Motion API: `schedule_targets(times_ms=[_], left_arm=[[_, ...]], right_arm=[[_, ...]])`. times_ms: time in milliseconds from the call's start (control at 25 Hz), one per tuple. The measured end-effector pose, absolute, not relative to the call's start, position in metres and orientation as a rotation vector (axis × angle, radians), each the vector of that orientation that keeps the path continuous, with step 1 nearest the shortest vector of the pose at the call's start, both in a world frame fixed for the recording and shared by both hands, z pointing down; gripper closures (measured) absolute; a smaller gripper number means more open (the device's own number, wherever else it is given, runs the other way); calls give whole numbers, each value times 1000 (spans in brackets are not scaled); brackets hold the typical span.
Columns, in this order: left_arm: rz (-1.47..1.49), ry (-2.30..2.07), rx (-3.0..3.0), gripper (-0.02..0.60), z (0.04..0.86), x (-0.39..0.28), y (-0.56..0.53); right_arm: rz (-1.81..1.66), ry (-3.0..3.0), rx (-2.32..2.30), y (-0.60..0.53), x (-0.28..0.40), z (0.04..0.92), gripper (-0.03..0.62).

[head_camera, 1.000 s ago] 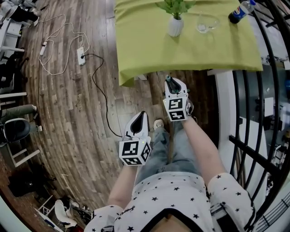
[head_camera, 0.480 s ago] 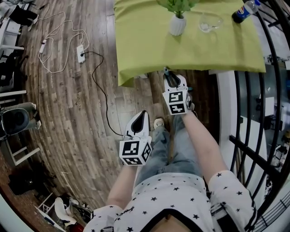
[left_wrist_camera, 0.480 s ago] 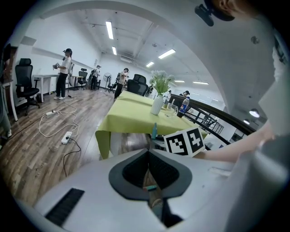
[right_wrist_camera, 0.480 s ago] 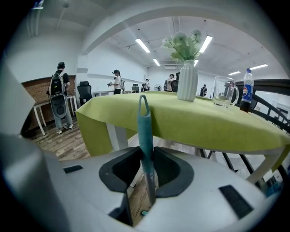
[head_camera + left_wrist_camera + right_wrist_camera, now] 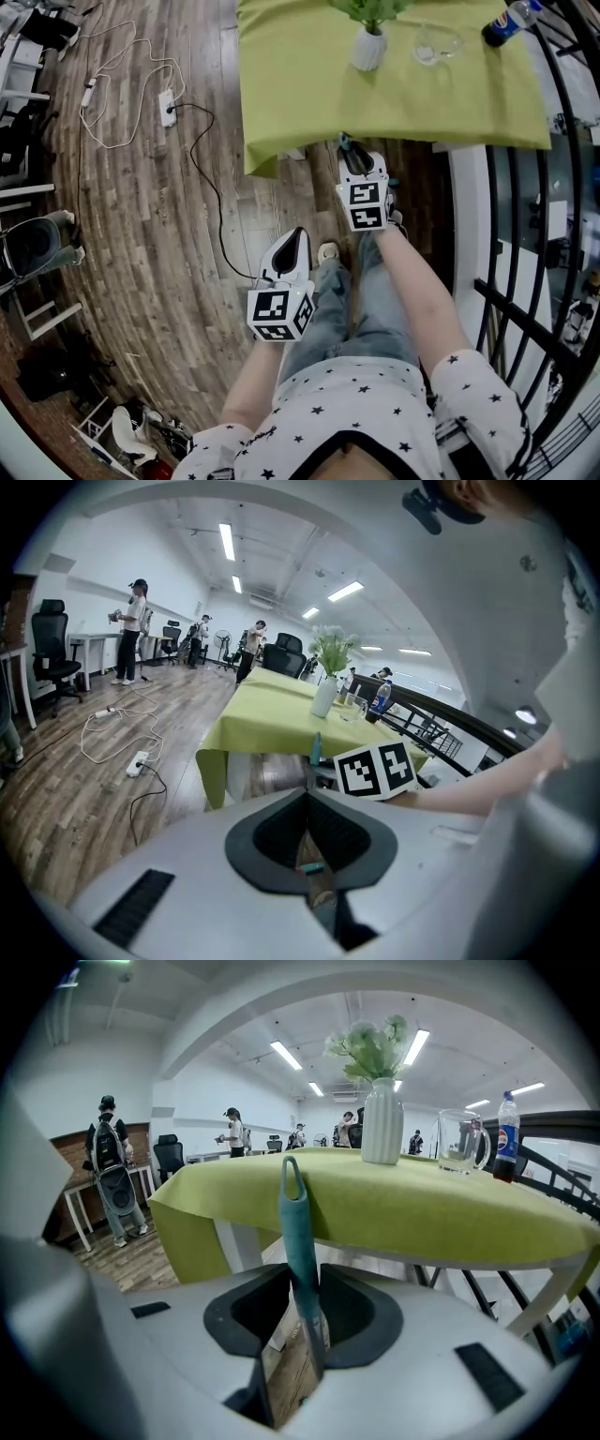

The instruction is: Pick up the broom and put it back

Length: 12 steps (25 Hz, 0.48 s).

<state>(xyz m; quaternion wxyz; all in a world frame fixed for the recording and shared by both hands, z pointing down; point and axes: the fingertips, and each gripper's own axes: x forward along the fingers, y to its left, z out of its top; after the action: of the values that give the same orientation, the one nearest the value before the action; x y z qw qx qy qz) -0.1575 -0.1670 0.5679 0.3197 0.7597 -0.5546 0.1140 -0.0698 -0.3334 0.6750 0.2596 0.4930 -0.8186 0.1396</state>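
Obs.: broom handle point(image 5: 298, 1232), teal, stood nearly upright between the jaws of the right claw point(image 5: 305, 1271), long axis running floor to table edge, hanging loop at the top level with the cloth's rim. Right claw's jaws had just been opening. The handle lay against one pad, with a gap showing floor on the other side, so it was loose, not gripped. Broom head not in any view.

From above, the right claw point(image 5: 348, 150) sat directly at the near edge of the table point(image 5: 309, 103), the handle point(image 5: 344, 142) just ahead of its tips. Left claw point(image 5: 293, 239) hung well back and lower, over the person's legs, jaws together on nothing point(image 5: 307, 794). The right hand was plainly the nearer.

Judgement: broom looked to be propped on the table edge; a clean withdrawal would have to go straight back along the claw's own line, or the pad could drag the handle over.

Surface: wood-plank floor point(image 5: 141, 234), green cloth on the table carrying a vase point(image 5: 367, 52), glass point(image 5: 437, 44) and bottle point(image 5: 511, 21). Black railing point(image 5: 525, 187) on the right. Open office room, people far off.
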Motion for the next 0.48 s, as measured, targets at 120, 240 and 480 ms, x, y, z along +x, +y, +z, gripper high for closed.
schedule_targets(times_ms=[120,240,480], left_arm=[[298,-1458,2003,575,566,-158,-165],[295,-1457,2005,575,563,-159,-163],[286,-1456,2021,575,557,-163,-157]], right_arm=[[391,-2208,1344,-333,-69,675,497],[415,-2199,1350,-332,-66,675,480],[414,-2200,1361,-324,-63,666,465]])
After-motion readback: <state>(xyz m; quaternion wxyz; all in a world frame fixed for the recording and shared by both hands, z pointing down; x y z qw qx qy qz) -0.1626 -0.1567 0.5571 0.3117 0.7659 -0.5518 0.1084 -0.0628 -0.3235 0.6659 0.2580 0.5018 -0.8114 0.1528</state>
